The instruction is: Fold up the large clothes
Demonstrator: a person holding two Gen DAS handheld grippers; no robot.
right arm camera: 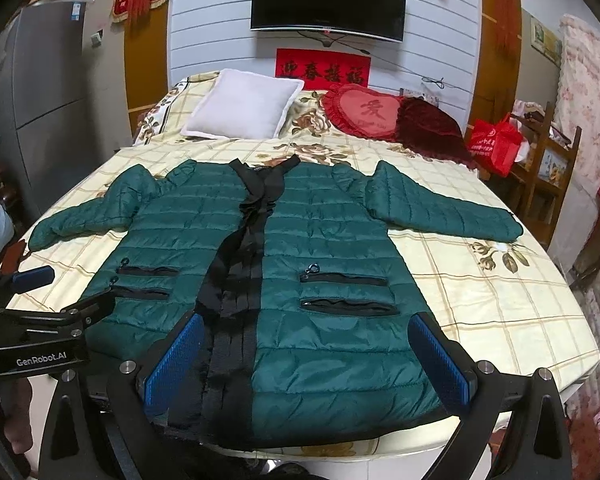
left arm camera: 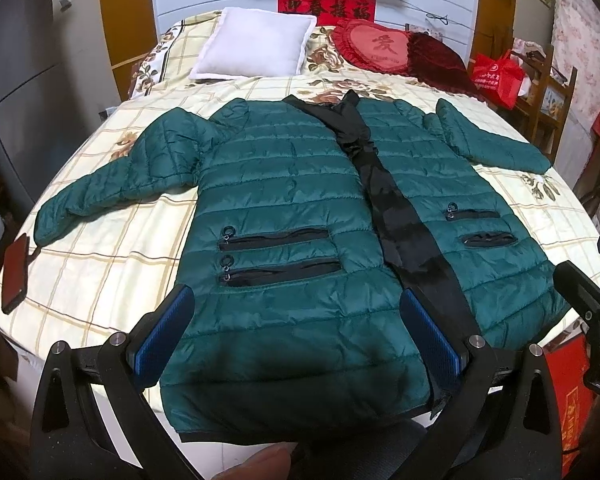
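Note:
A dark green quilted jacket (left arm camera: pixel 284 184) with a black front placket lies flat, front up, on the bed, sleeves spread to both sides; it also shows in the right wrist view (right arm camera: pixel 332 248). My left gripper (left arm camera: pixel 296 300) is open and empty, hovering over the jacket's lower left part near the hem. My right gripper (right arm camera: pixel 306 324) is open and empty above the lower right part, its blue pads (right arm camera: pixel 440 356) wide apart. The left gripper's body (right arm camera: pixel 40 320) shows at the left of the right wrist view.
The bed (left arm camera: pixel 112 248) has a cream floral checked sheet. A white pillow (left arm camera: pixel 256 44), a red heart cushion (left arm camera: pixel 376 46) and a dark red cushion sit at the head. A red phone (left arm camera: pixel 14 276) lies at the bed's left edge. A wooden shelf with a red bag (right arm camera: pixel 496 148) stands right.

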